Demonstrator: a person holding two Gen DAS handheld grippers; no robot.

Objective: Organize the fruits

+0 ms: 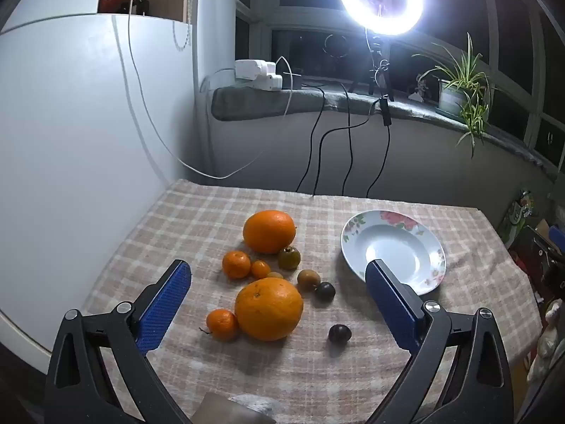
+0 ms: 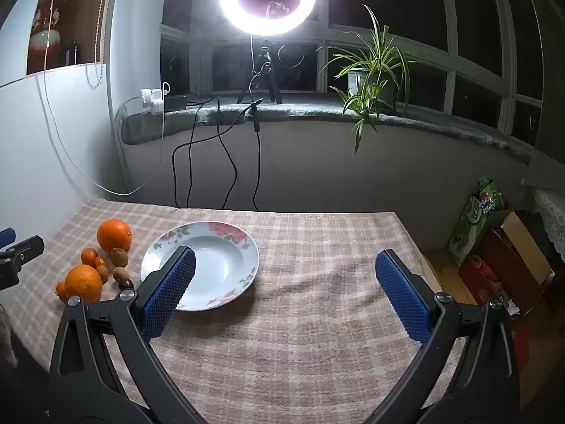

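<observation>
Left wrist view: The left gripper [image 1: 279, 296] hangs over the tabletop [image 1: 197, 212], fingers [image 1: 166, 304] spread wide and empty; the fruits [image 1: 269, 309] lie loose between and just beyond them.
Plate: The flowered plate [image 1: 360, 228], bare, sits behind the right-hand finger.
Right wrist view: The right gripper [image 2: 284, 291] is likewise wide open, holding nothing; the fruits lie outside its left finger, past the plate.
Progress: Seemingly nothing sorted; every fruit awaits moving.

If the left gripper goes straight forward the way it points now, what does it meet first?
Probably the near large orange, which lies centred between the open left gripper fingers; nothing is nearer in that line. Depth is unclear.
</observation>
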